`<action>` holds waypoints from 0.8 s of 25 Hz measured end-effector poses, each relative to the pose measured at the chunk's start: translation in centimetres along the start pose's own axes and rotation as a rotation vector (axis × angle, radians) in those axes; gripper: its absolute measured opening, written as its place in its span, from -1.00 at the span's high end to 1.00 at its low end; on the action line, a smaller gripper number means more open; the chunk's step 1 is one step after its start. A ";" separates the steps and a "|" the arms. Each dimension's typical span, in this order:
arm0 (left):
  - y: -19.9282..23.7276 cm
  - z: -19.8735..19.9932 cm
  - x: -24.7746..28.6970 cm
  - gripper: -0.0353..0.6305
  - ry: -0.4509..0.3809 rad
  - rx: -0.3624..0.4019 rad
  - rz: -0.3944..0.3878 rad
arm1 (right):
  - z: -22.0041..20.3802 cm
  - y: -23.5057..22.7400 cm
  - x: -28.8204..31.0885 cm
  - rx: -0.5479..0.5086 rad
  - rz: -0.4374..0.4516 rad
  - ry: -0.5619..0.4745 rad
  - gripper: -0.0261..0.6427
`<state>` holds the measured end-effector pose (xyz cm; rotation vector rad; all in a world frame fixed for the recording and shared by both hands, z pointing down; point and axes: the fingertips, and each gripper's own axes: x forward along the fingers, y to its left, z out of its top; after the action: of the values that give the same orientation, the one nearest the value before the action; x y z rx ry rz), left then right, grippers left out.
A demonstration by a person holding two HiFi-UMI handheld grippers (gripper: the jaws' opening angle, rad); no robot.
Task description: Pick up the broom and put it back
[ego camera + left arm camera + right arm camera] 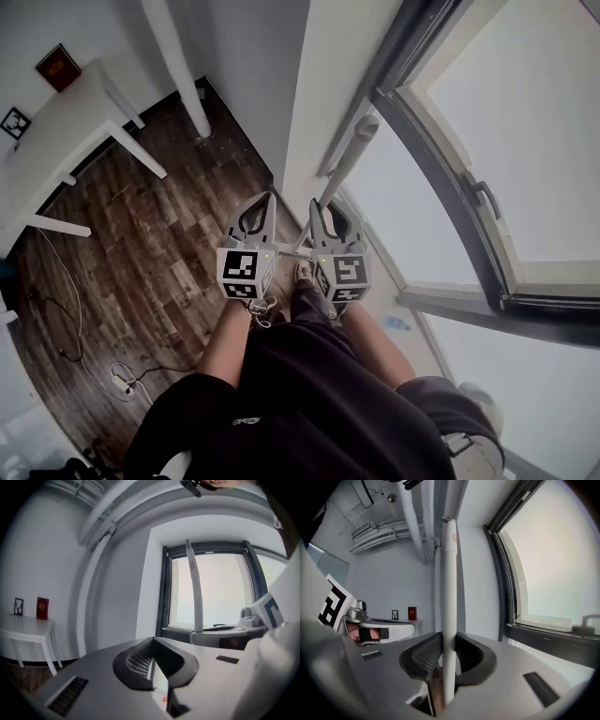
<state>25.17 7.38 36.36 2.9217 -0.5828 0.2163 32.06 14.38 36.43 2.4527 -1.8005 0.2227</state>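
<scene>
Dark wood flooring [159,253] is spreading out away from the big dark-framed window [506,141], with a white cable [70,291] trailing over it. Well apart from the window, a white worktop [66,122] is standing against the far wall and carrying a red frame [58,67] and a small black-and-white picture [14,122]. A white pipe [178,66] is running up the wall between the worktop and the window.

I am watching the person stand right beside the window, both forearms reaching forward and close together. The right tongs [449,641] are pinching the broom handle [449,583], a pale pole that is standing upright between the pads just beside the window frame; the broom's head is not showing in any view. The left tongs [153,640] are sitting on the side away from the window, just beside the right ones, pressed together at the tips with nothing between them.
</scene>
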 end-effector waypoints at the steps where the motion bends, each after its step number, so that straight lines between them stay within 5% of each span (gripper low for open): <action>1: 0.0 -0.2 -0.4 0.89 0.004 0.010 0.004 | -0.1 0.9 -0.3 -0.005 0.014 0.001 0.63; 11: 2.1 -1.6 -3.1 0.89 0.017 0.007 0.075 | -0.8 5.5 -0.5 -0.052 0.097 -0.011 0.63; 20: 4.4 -0.4 -5.3 0.89 -0.056 -0.035 0.150 | 0.7 7.8 1.6 -0.090 0.162 -0.047 0.62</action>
<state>18.57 5.36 36.35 2.8603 -0.8064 0.1403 25.09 10.44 35.95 2.2723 -1.9841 0.0938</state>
